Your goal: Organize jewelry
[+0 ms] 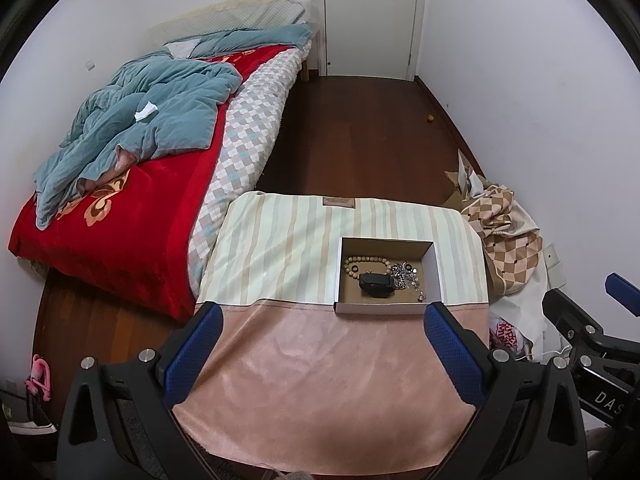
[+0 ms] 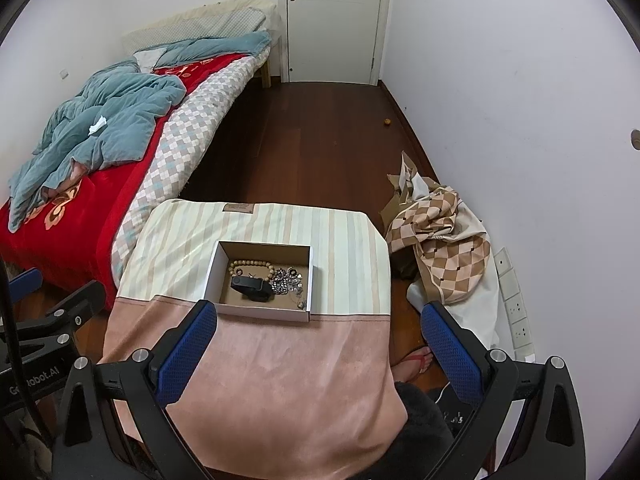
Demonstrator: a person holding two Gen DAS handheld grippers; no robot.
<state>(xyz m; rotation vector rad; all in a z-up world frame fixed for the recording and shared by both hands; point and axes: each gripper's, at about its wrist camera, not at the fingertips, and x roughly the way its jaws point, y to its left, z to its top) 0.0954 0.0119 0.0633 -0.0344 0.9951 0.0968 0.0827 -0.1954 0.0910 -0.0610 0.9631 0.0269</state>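
Note:
An open cardboard box (image 1: pixel 437 268) (image 2: pixel 212 276) sits on a small table covered with a striped and pink cloth (image 1: pixel 320 380) (image 2: pixel 280 380). Inside lie a wooden bead bracelet (image 1: pixel 366 261) (image 2: pixel 250 266), a black band (image 1: pixel 376 281) (image 2: pixel 252 289) and a tangle of silver chain jewelry (image 1: pixel 404 274) (image 2: pixel 288 280). My left gripper (image 1: pixel 322 316) is open and empty, held above the pink part of the cloth, in front of the box. My right gripper (image 2: pixel 318 312) is open and empty, near the box's front right corner.
A bed (image 1: pixel 120 200) with a red blanket and a blue quilt stands to the left. A checkered cloth pile (image 2: pixel 444 248) lies on the floor to the right of the table. A foot in a sandal (image 2: pixel 412 364) is below the table's right edge. A closed door (image 2: pixel 332 20) is at the far wall.

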